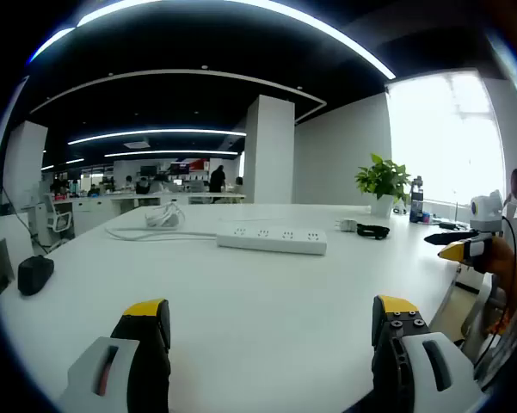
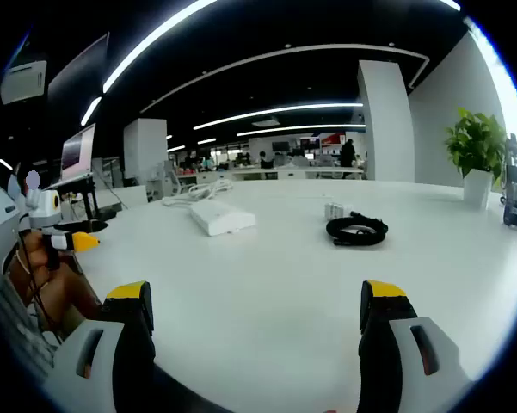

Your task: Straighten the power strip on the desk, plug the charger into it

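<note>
Writing: none legible on the strip, charger or bottle — too small/blurred.
Pot: white pot [image 1: 382, 206] w/ green plant [image 1: 383, 178] in it, far side of desk; in right gripper view the plant [image 2: 476, 142] stands at the right.
Bottle: dark bottle [image 1: 416, 203] just beside the pot; contents can't tell.
Power strip: white power strip [image 1: 272, 238] lies flat on the white desk [image 1: 241, 301], mid-desk, sockets up, long side across the left gripper view; its white cord [image 1: 155, 225] runs off to the left into a loose bundle. In right gripper view the strip [image 2: 218, 216] is seen end-on, angled away.
Charger: small white charger [image 1: 347, 225] w/ coiled black cable [image 1: 372, 231], right of the strip, apart from it, not plugged in. Right gripper view shows it closer — charger block [image 2: 334, 211] next to the black coil [image 2: 356, 230].
Left gripper [image 1: 270, 323]: jaws spread wide, nothing btwn them, low over the near desk edge; also seen at the left of right gripper view [image 2: 67, 242].
Right gripper [image 2: 255, 305]: jaws apart, holding nothing, over bare desk; it enters left gripper view from the right [image 1: 467, 249].
Left view extra: black object [image 1: 34, 274] at left desk edge, can't tell what.
Right view extra: open laptop [image 2: 77, 153] on a stand, left bkgd.
</note>
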`<move>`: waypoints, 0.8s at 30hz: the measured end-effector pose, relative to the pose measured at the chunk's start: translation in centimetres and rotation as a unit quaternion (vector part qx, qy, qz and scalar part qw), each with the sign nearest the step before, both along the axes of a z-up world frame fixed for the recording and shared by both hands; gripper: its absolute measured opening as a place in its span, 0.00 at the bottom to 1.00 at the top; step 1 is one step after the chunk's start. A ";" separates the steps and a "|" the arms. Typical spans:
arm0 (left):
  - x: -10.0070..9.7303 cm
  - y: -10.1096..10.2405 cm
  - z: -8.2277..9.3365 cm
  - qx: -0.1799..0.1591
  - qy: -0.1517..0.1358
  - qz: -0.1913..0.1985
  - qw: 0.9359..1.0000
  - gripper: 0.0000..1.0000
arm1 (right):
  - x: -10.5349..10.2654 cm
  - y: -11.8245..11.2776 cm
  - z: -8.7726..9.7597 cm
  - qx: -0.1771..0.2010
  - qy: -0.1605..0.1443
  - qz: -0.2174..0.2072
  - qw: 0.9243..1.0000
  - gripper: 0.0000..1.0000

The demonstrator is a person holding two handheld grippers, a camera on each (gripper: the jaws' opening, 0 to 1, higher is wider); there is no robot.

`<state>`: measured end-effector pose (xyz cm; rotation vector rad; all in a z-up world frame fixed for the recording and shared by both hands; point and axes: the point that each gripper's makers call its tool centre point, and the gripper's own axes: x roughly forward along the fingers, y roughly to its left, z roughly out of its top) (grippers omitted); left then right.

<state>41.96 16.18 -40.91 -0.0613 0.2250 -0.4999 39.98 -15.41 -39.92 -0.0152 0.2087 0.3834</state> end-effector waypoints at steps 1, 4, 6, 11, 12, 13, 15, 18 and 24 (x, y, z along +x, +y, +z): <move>0.0 0.0 -0.1 0.002 0.001 0.000 1.000 0.99 | 0.0 0.0 0.0 0.000 0.001 0.000 1.000 1.00; -0.1 0.0 -0.1 0.004 0.002 -0.002 1.000 0.99 | -0.1 -0.1 -0.1 -0.002 0.002 -0.001 1.000 1.00; -0.1 0.0 -0.1 0.004 0.002 -0.002 1.000 0.99 | -0.1 -0.1 -0.1 -0.003 0.001 -0.001 1.000 1.00; -0.1 0.0 0.0 0.004 0.000 -0.002 1.000 0.99 | -0.1 0.1 0.0 -0.002 0.000 0.001 1.000 1.00; -0.1 0.0 0.0 0.004 0.000 -0.002 1.000 0.99 | -0.1 0.1 0.0 -0.002 0.000 0.002 1.000 1.00; -0.1 -0.1 0.0 0.004 0.000 -0.002 1.000 0.99 | -0.1 0.2 0.1 -0.002 0.000 0.002 1.000 1.00; 0.0 -0.1 0.0 0.005 0.000 -0.003 1.000 0.99 | -0.1 0.3 0.0 -0.003 0.000 0.004 1.000 1.00; 0.0 -0.1 0.0 0.006 0.000 -0.004 1.000 0.99 | -0.1 0.4 -0.1 -0.002 0.003 0.002 1.000 1.00; 0.0 -0.2 0.0 0.009 0.000 -0.007 1.000 0.99 | -0.1 0.7 -0.2 -0.002 0.006 0.006 1.000 1.00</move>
